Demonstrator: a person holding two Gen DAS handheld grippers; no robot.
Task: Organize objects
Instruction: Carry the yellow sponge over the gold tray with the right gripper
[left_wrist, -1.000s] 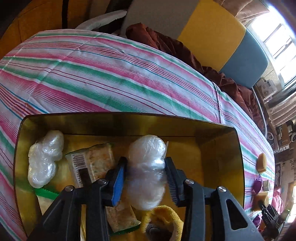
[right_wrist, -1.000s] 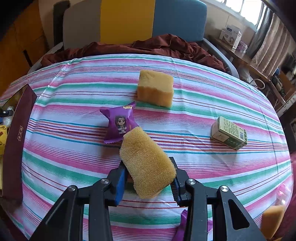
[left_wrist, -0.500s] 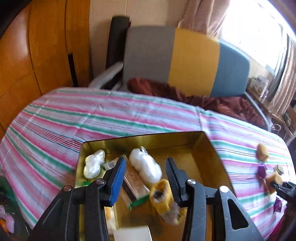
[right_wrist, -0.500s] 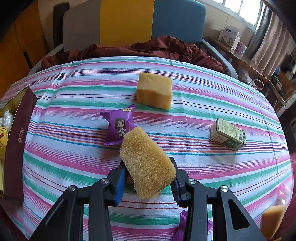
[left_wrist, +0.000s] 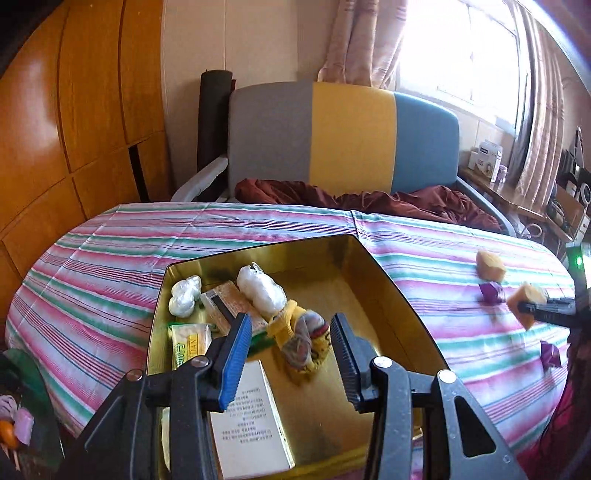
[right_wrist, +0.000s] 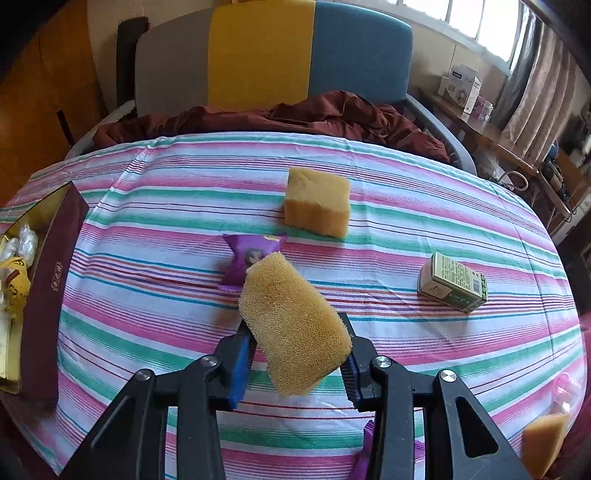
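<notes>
My left gripper (left_wrist: 290, 325) hovers open over the gold-lined box (left_wrist: 391, 284), with nothing between its fingers. In the box lie two white plastic-wrapped bundles (left_wrist: 260, 291) (left_wrist: 184, 299), flat snack packets (left_wrist: 188, 341), a yellow knitted piece (left_wrist: 299, 336) and a white printed carton (left_wrist: 255, 417). My right gripper (right_wrist: 295, 332) is shut on a yellow sponge (right_wrist: 291, 321), held tilted above the striped tablecloth (right_wrist: 147, 325). On the cloth beyond it lie a purple snack packet (right_wrist: 243, 258), a second sponge (right_wrist: 317, 205) and a small green carton (right_wrist: 452, 282).
The box's maroon outer wall (right_wrist: 48, 295) stands at the left of the right wrist view. Another sponge (right_wrist: 543, 439) and a purple packet (right_wrist: 369, 435) lie near the table's front edge. A grey, yellow and blue chair (left_wrist: 343, 136) with a dark red cloth (left_wrist: 369, 201) is behind the table.
My left gripper has risen and drawn back from the box, leaving the white wrapped bundle lying inside. Its view has tilted up. The right gripper and its sponge have stayed put.
</notes>
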